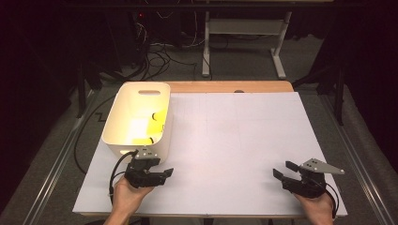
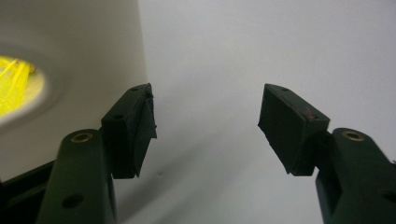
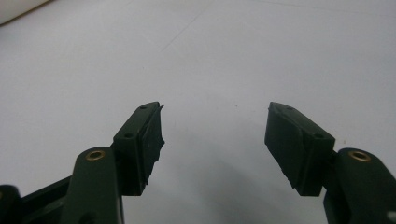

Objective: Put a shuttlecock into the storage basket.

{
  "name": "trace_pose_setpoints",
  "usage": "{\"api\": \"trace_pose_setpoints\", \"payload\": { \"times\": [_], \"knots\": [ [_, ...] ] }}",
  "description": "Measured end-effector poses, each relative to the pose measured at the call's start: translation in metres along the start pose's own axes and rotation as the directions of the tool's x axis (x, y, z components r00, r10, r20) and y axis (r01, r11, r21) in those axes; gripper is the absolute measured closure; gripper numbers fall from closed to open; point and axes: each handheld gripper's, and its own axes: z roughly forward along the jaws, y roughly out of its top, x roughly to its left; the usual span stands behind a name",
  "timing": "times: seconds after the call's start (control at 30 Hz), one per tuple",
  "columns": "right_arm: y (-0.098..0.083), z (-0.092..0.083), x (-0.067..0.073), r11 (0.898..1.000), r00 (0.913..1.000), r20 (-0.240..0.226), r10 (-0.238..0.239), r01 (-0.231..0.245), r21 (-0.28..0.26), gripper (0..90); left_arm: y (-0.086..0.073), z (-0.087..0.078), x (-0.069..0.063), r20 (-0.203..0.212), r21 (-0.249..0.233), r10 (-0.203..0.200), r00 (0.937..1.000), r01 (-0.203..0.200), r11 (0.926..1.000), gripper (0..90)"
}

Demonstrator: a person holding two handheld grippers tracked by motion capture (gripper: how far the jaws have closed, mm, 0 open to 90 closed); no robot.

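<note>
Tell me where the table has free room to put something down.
The white sheet is bare from the bin across to its right edge, also between the left gripper and right gripper. Crowded: only the bin's corner, beside the left gripper.

high view: fixed overhead on person's side, faces forward and down, far, takes in whole table (image 1: pixel 234 140) | left gripper view: low, close above table, faces along its jaws, bin (image 2: pixel 93 46) wall at left | right gripper view: low, close, faces across bare table | shared: white tabletop, bin (image 1: pixel 138 117)
</note>
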Motion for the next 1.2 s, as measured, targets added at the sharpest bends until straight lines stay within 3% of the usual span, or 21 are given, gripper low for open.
{"api": "trace_pose_setpoints", "payload": {
  "times": [0.27,0.73,1.2],
  "knots": [
    [0.0,0.001,0.0,1.0,1.0,0.002,-0.003,0.003,0.005,37.3,-0.012,-0.009,0.009,-0.003,-0.033,-0.034,0.9994,0.034,0.9989,36.1],
    [0.0,0.0,0.0,1.0,1.0,0.0,0.002,-0.002,0.001,37.3,-0.022,-0.013,0.013,-0.015,-0.063,-0.047,0.9988,0.046,0.997,35.5],
    [0.0,0.0,0.0,1.0,1.0,0.002,0.002,-0.002,0.0,37.3,-0.041,-0.019,0.02,-0.043,-0.133,-0.098,0.9943,0.091,0.9869,35.1]
  ]
}}
